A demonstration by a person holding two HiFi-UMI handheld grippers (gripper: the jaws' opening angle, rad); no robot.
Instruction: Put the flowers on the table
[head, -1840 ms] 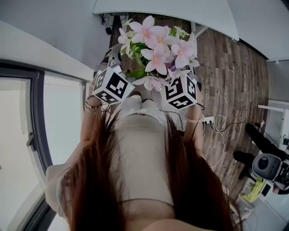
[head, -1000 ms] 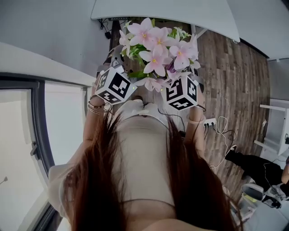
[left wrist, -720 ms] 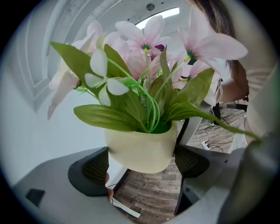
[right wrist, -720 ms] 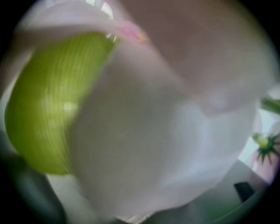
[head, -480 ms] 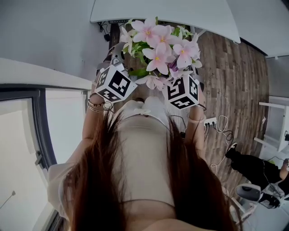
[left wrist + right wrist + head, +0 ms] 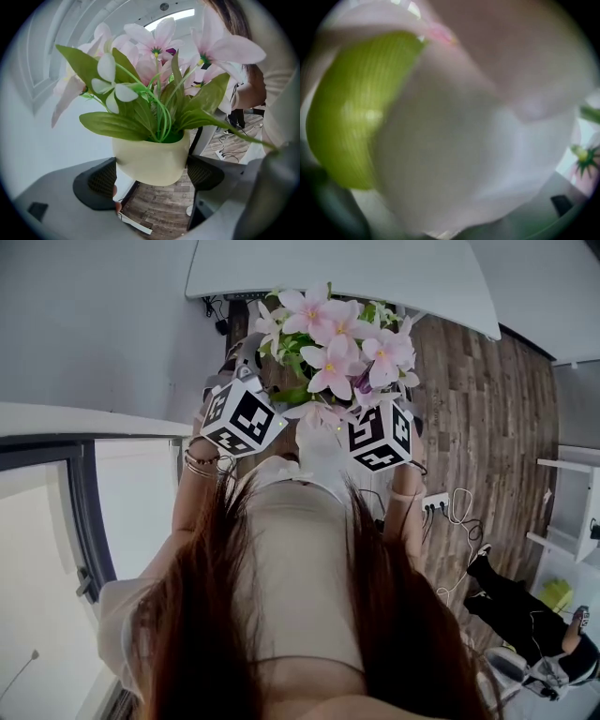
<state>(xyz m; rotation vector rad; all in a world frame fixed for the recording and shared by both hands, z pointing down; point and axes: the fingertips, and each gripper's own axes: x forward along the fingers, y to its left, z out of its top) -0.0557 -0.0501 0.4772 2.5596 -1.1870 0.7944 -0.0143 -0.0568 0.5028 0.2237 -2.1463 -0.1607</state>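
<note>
Shows a bunch of pink artificial flowers with green leaves (image 6: 337, 338), upright in a small rounded cream pot (image 6: 150, 159), clamped at the pot's two sides between the part-closed black ribbed pads of the left gripper (image 6: 151, 177), and held in the air just short of the near edge of the curved white table (image 6: 375, 277). Places the right gripper (image 6: 380, 435) equally short of that table edge, close beside the blooms, with no telling whether open or closed behind a blurred pale petal and green leaf. Calls, at a guess, for a carry forward over the table and straight down, stems vertical; no brand, label or readable writing, only black-and-white square markers.
</note>
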